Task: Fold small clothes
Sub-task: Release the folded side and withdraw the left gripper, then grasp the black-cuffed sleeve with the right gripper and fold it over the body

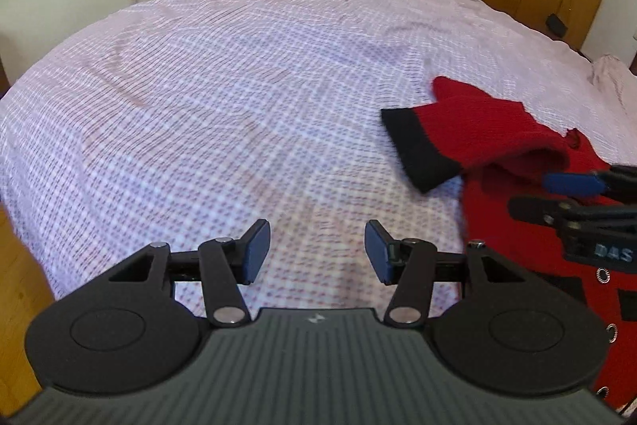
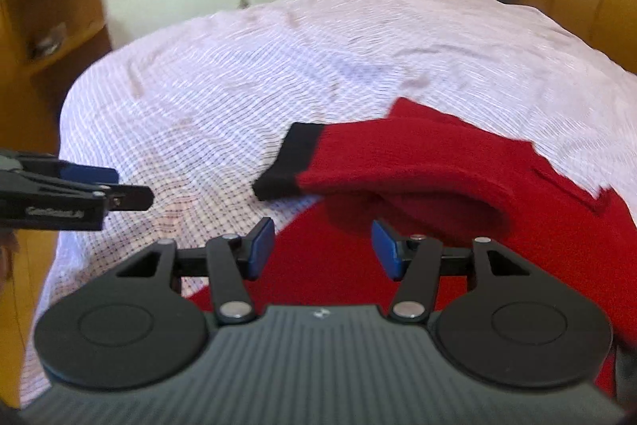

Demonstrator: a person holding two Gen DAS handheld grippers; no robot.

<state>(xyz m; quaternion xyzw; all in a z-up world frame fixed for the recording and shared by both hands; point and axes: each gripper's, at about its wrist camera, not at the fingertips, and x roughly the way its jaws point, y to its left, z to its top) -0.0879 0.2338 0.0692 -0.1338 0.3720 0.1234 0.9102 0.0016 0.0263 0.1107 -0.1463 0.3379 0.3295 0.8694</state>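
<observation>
A: What is seen at the left?

B: The left gripper point(image 1: 316, 251) is held over the bare checked bed sheet point(image 1: 223, 86), its jaws apart with nothing between them. Further right, the red knitted garment point(image 2: 418, 162) is laid on the bed, one sleeve folded across with its black cuff point(image 2: 290, 162) on the sheet. The right gripper point(image 2: 322, 247) is poised over the red body, jaws apart and empty.

A: How is the garment judged to handle?

B: It is judged soft, light and limp, likely to sag. A thick edge is best pinched: the cuff or a hem.
</observation>
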